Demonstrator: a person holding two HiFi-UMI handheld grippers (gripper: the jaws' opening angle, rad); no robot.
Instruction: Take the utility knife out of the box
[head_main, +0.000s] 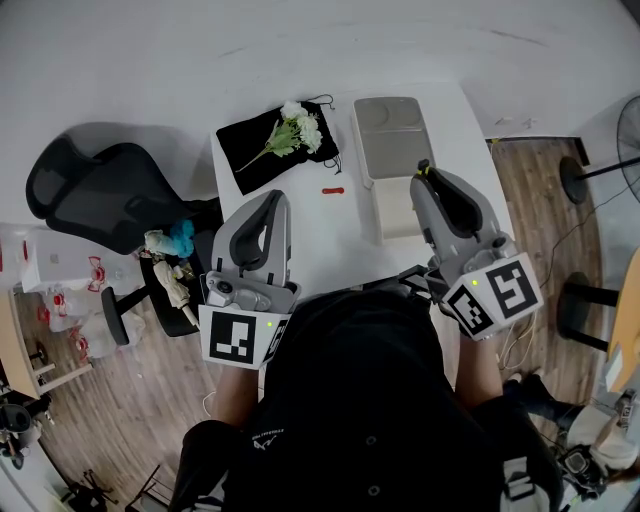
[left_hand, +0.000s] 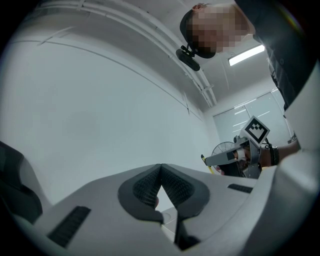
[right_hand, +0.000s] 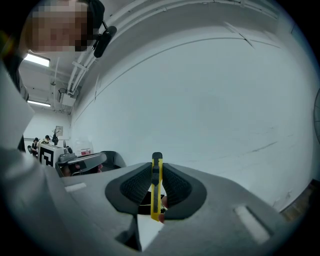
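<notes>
One slim yellow utility knife (right_hand: 156, 186)

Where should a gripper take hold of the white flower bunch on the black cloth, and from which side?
Probably the thin green stems, from above: the flower bunch lies flat on the black cloth, stems toward the left gripper.

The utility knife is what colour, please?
The utility knife is yellow and black, clearest in the right gripper view.

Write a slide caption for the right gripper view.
Right gripper shut on the yellow utility knife, its tip above the jaws, white wall behind.
</notes>
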